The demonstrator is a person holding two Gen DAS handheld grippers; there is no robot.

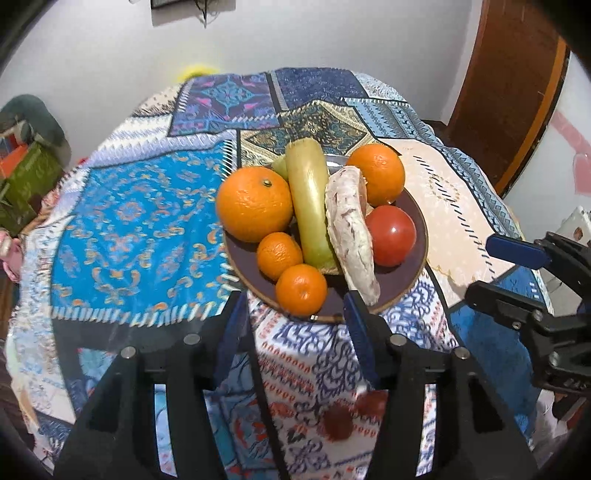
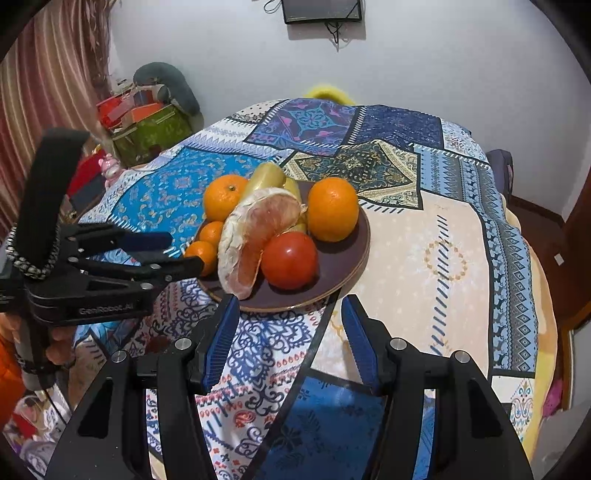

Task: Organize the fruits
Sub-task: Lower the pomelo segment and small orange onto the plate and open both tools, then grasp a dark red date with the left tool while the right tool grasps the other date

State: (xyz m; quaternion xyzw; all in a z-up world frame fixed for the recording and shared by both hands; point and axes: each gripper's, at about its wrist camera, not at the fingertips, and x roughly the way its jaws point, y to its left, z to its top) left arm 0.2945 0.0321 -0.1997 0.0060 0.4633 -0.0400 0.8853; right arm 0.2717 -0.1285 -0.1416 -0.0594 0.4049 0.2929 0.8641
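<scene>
A dark brown plate (image 1: 417, 236) (image 2: 354, 251) sits on the patterned tablecloth, piled with fruit: two large oranges (image 1: 254, 203) (image 2: 333, 208), two small mandarins (image 1: 301, 290) (image 2: 201, 254), a red tomato (image 1: 390, 234) (image 2: 290, 259), a peeled pomelo wedge (image 1: 351, 229) (image 2: 255, 236) and a long yellow-green fruit (image 1: 308, 199) (image 2: 264, 177). My left gripper (image 1: 293, 299) (image 2: 184, 254) is open and empty just before the plate's near edge. My right gripper (image 2: 290, 306) (image 1: 487, 266) is open and empty, in front of the plate to its right.
The round table (image 2: 461, 221) is covered with a blue and beige patchwork cloth. A green box with clutter (image 2: 147, 129) stands at the left by a curtain. A wooden door (image 1: 509, 74) is at the right. A dark screen (image 2: 321, 9) hangs on the wall.
</scene>
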